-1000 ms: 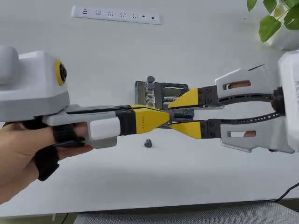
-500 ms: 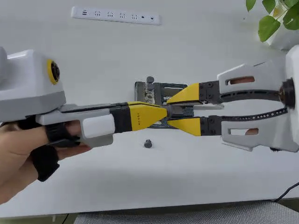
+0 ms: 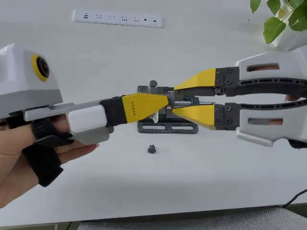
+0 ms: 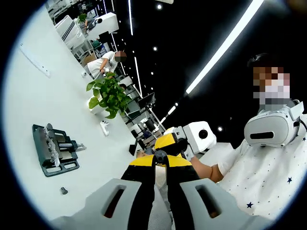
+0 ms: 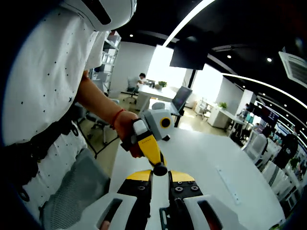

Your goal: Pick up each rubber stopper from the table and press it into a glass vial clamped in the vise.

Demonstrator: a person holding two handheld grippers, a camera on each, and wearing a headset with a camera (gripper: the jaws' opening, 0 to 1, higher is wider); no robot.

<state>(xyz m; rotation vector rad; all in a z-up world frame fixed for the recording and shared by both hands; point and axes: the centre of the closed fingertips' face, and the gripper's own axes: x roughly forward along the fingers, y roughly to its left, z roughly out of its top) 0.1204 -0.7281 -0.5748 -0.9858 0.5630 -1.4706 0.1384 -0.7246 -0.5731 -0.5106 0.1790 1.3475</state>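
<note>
Left gripper view — stopper nipped in L claw — R claw prob. narrow.

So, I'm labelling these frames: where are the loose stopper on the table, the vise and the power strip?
loose stopper [image 3: 151, 149], head view, on its top.
vise [image 3: 168, 125], head view, on its front base plate.
power strip [image 3: 117, 19], head view, on the middle of its body.
</note>
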